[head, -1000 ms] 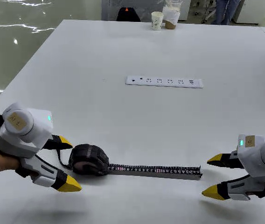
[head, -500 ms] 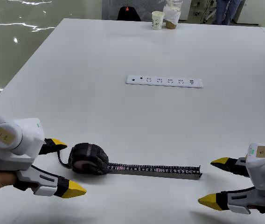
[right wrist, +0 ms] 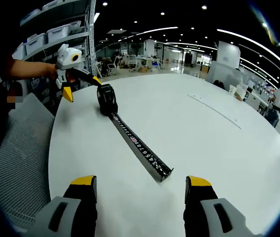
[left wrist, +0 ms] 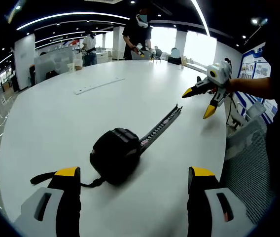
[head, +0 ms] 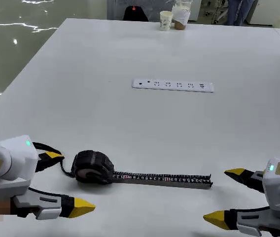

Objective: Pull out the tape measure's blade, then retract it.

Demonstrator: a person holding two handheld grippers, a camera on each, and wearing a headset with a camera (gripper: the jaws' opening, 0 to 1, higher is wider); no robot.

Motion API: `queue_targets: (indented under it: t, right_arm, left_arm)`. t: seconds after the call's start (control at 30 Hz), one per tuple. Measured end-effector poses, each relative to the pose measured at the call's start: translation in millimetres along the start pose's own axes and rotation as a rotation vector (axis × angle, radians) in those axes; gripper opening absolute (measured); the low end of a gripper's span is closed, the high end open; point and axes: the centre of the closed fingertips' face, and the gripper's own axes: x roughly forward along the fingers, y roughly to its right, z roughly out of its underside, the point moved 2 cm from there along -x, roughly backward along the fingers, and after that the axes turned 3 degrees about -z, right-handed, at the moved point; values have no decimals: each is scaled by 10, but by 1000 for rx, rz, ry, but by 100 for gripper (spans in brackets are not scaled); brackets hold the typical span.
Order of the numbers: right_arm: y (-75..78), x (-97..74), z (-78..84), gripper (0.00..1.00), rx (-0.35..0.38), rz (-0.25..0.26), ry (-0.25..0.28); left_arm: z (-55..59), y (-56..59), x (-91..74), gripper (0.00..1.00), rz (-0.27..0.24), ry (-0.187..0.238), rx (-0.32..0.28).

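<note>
A black tape measure [head: 92, 167] lies on the white table [head: 145, 123] with its blade [head: 162, 178] drawn out to the right, flat on the top. My left gripper [head: 68, 180] stands open just left of the case [left wrist: 116, 154], touching nothing. The case's black wrist strap [left wrist: 46, 177] trails toward my left jaw. My right gripper [head: 231, 195] is open a short way right of the blade's end hook [right wrist: 165, 174], apart from it. In the right gripper view the blade [right wrist: 137, 146] runs away to the case [right wrist: 107, 99] and the left gripper [right wrist: 78, 81] beyond it.
A white power strip [head: 172, 85] lies across the middle of the table. Two cups [head: 166, 21] stand at the far edge beside a dark chair back [head: 135, 13]. People stand beyond the table [left wrist: 141, 29]. The near table edge is close under both grippers.
Both grippers have drawn back toward me and lower in the head view, away from the tape. The tape measure and its pulled-out blade have stayed put.
</note>
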Motion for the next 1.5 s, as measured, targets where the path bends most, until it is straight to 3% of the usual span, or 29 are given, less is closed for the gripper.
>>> queue_targets:
  t: [0.3, 0.73, 1.17, 1.5]
  right_arm:
    - [-149, -7, -10, 79, 33, 21, 21]
    - [-231, -52, -75, 87, 81, 77, 61]
    - [-356, -78, -144, 95, 127, 103, 91]
    - [-416, -85, -225, 99, 180, 158, 118]
  left_arm:
    - [14, 134, -17, 92, -35, 36, -36]
    - [-46, 234, -71, 99, -106, 98, -76]
    - [-29, 275, -93, 99, -169, 114, -95]
    - [-30, 341, -114, 99, -230, 131, -137]
